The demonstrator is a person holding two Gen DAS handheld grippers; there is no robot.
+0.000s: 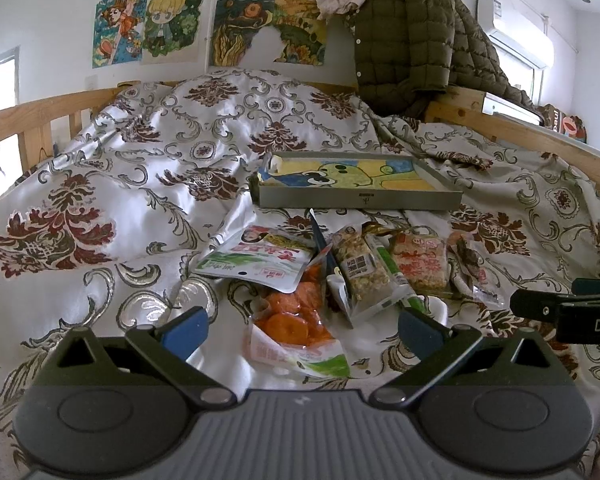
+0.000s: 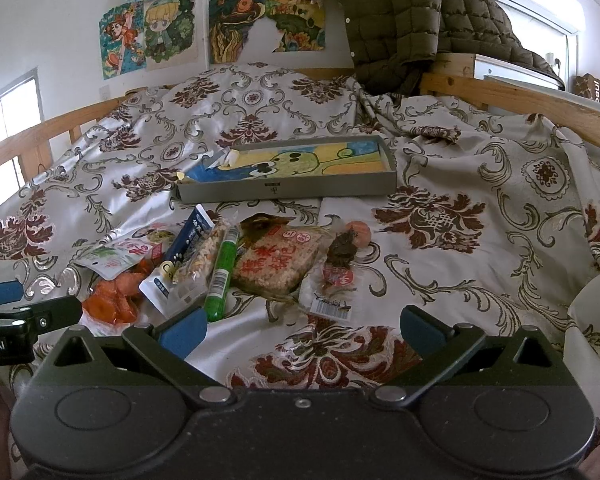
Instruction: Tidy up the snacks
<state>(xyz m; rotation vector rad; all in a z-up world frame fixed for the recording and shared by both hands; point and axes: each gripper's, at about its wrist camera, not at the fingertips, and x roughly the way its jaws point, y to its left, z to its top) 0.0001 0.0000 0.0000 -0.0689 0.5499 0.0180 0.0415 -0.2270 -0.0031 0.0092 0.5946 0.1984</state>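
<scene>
On the bed, the snacks lie heaped just in front of the grey tray (image 1: 360, 200), which holds none yet. The left claw (image 1: 302, 326) hangs spread apart over the orange snack pack (image 1: 296, 320); the right claw (image 2: 302, 330), also spread and empty, sits near the rice cracker pack (image 2: 276, 260). Best to take one outer packet by its flat edge, avoiding the overlapped ones.

Both wrist cams sit low at the near edge of the floral-patterned bed cover (image 1: 140, 152), facing the headboard wall, sharing the shallow grey tray (image 2: 288, 190) and snack pile.
</scene>
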